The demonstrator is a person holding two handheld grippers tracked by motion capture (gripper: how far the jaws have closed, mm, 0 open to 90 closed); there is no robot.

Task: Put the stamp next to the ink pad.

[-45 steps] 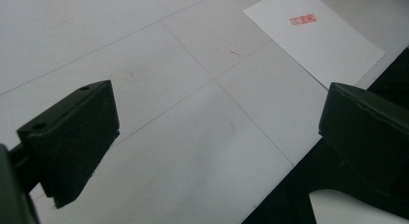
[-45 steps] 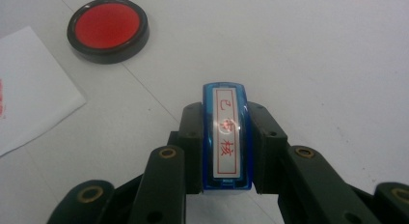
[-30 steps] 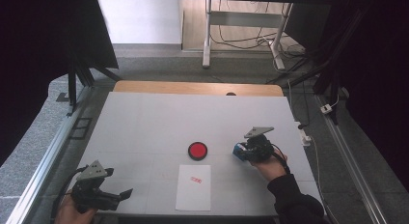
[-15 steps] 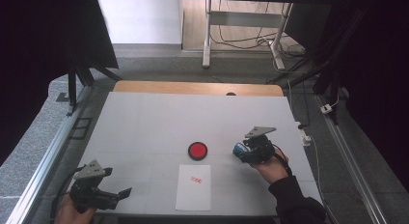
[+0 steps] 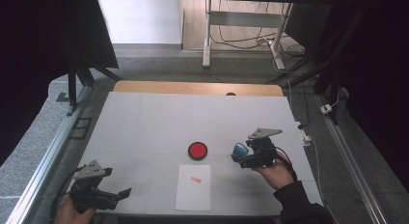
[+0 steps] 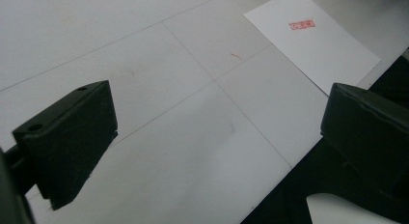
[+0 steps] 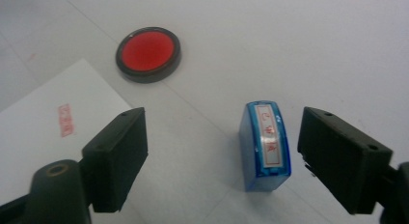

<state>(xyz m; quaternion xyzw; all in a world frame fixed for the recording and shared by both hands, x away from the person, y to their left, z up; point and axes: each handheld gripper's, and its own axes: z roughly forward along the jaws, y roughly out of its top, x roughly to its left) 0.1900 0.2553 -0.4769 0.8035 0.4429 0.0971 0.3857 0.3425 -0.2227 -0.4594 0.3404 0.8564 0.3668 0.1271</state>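
While one blue stamp (image 7: 265, 146) stands on the white tabletop (image 5: 159, 122), the right gripper (image 5: 241, 155) hovers over it with its two fingers (image 7: 118, 156) spread wide on either side, neither pad touching the stamp. Those fingers have just been opening, and the stamp sits free between them, nearer the right-hand one in the right gripper view.

Taking the stamp as the landmark: one round red ink pad (image 5: 197, 150) in a black rim lies just to its left in the high view, apart from it. One white sheet of paper (image 5: 194, 187) lies to the stamp's left and nearer the person, just below the ink pad, and bears one small red rectangular imprint (image 5: 195, 179) near its upper edge. The stamp's top face carries a white label with red characters.

Well away from the stamp, at the near left corner of the tabletop, the left gripper (image 5: 113, 195) is held low with its two fingers (image 6: 72, 137) wide apart and nothing between them.
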